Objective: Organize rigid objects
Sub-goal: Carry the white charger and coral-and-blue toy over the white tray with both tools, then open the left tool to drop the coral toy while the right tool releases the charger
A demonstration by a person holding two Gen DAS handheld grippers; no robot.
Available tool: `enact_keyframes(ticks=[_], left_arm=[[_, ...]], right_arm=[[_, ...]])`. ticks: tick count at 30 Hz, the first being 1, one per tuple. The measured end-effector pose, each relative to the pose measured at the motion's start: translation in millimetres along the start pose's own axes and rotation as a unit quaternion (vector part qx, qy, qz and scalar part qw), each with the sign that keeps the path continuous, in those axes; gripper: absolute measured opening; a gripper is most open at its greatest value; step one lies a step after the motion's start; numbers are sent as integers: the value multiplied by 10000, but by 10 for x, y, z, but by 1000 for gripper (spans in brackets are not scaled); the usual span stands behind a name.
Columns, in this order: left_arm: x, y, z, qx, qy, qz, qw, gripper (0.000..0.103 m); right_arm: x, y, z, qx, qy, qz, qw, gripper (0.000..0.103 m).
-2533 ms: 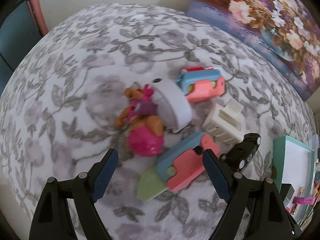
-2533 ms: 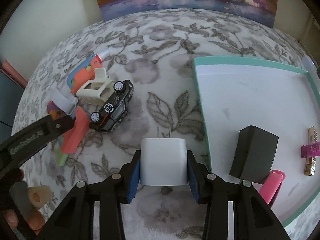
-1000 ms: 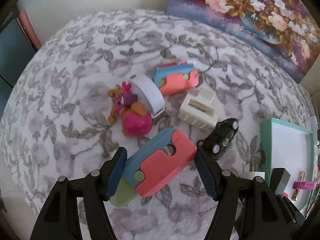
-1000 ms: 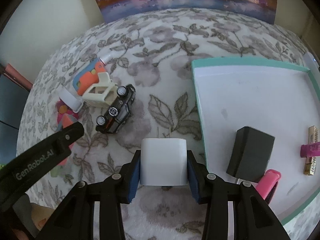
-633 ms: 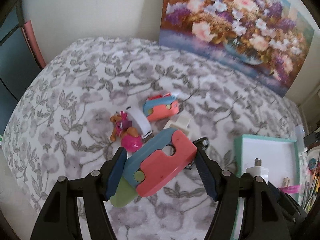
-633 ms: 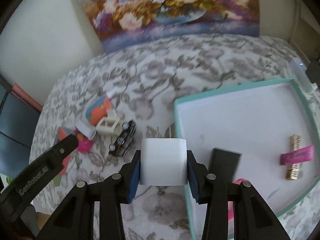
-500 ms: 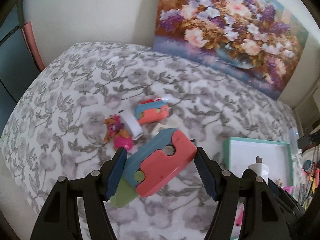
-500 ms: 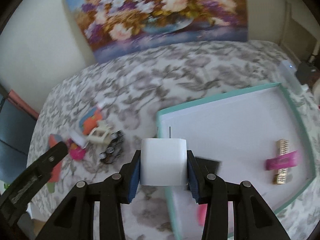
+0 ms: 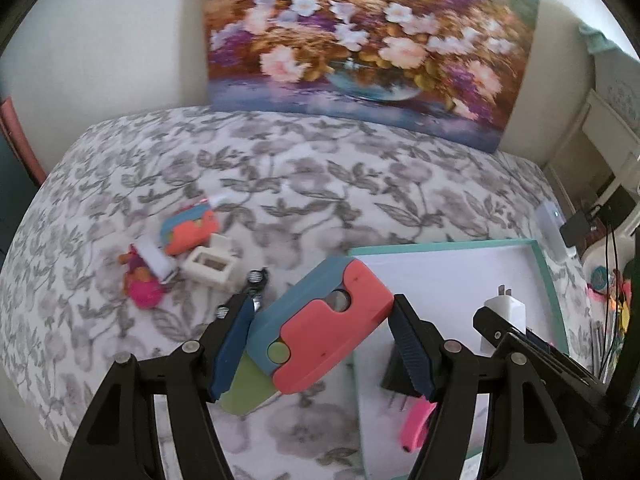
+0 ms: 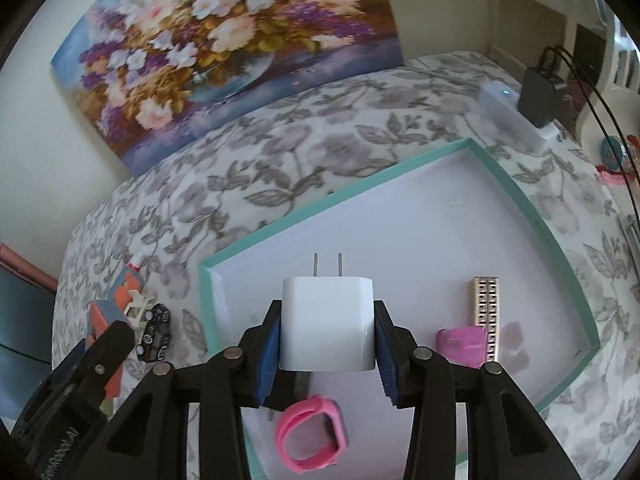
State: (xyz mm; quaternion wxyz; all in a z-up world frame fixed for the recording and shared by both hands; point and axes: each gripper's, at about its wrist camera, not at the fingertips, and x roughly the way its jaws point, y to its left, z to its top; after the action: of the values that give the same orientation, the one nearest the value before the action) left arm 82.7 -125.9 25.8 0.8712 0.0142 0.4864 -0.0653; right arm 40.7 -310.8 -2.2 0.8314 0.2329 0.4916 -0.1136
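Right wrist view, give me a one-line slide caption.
Right claw grips a white charger above the teal tray, near a pink band.

A bed (image 9: 320,200) with a grey floral cover carries a teal-rimmed tray (image 10: 352,192), a black toy car (image 10: 154,334), a cream block (image 9: 210,266) and a pink figure (image 9: 144,288).

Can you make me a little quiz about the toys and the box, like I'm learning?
1. What does the right gripper hold?
2. True or false: the black toy car is inside the teal-rimmed box.
3. The left gripper holds: A) a pink watch, B) a coral and blue toy, C) a puppy figure?

Key:
1. The white charger plug, prongs pointing away.
2. False; it sits on the flowery cloth.
3. B, the coral and blue toy.
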Motion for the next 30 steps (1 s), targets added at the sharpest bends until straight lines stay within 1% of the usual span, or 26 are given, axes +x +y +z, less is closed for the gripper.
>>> enact_keyframes(ticks=[5,12,23,30], left_arm=[[160,-203,2,114,87,-80,9999,71],[324,-416,-25,186,153,-284,9993,71],[396,-652,-45,316,109,-601,9976,71],[462,-721,-47,363,103,-660,9971,71]], right_arm=[[-2,-182,47,132,-13,-43,9999,45],[24,-384,85,265,-10,-112,9996,45],[20,-617,108,508,-20,-217,9985,45],[20,-706,98,636,-2,-267,9976,45]])
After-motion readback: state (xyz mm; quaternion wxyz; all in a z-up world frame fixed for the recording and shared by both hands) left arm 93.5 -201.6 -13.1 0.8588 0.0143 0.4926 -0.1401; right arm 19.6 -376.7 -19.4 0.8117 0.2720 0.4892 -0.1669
